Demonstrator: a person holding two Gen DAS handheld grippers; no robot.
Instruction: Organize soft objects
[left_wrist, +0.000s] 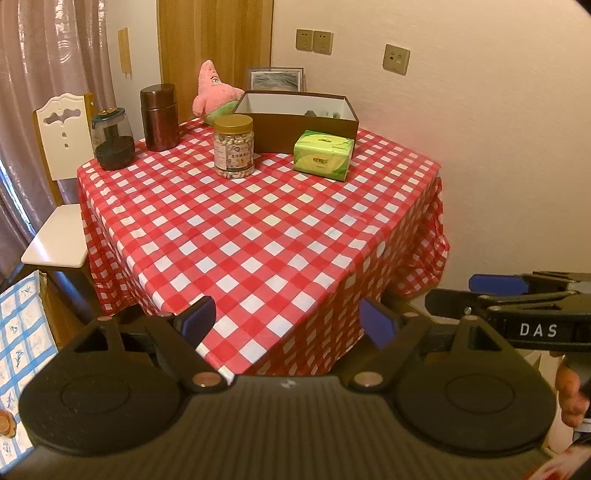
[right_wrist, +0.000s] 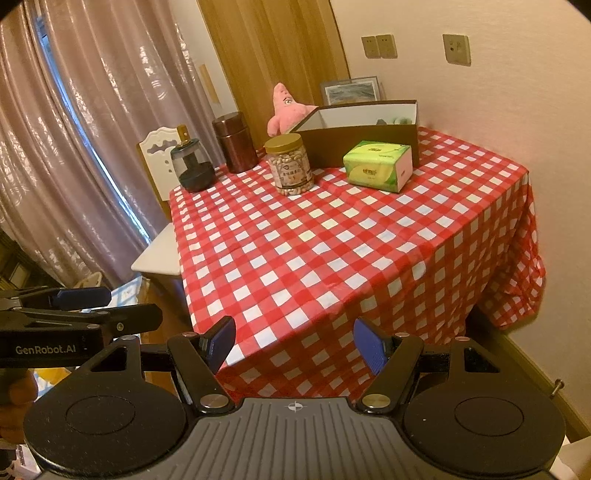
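Note:
A pink star-shaped plush toy (left_wrist: 214, 92) (right_wrist: 286, 109) sits at the far side of the table, behind the open brown box (left_wrist: 295, 127) (right_wrist: 354, 144). A green tissue pack (left_wrist: 323, 155) (right_wrist: 376, 166) lies in front of that box. Something small and greyish rests inside the box, mostly hidden. My left gripper (left_wrist: 288, 321) hovers open before the table's near corner, nothing between its blue pads. My right gripper (right_wrist: 295, 341) is likewise open and empty at the same corner. Each gripper shows at the edge of the other's view.
A red-and-white checked cloth (left_wrist: 258, 236) (right_wrist: 351, 251) covers the table. A peanut jar (left_wrist: 234, 146) (right_wrist: 291, 164), a brown canister (left_wrist: 159, 116) (right_wrist: 236, 142) and a dark glass grinder (left_wrist: 112, 138) (right_wrist: 192, 166) stand at the back. A white chair (left_wrist: 62, 184) is on the left; a wall on the right.

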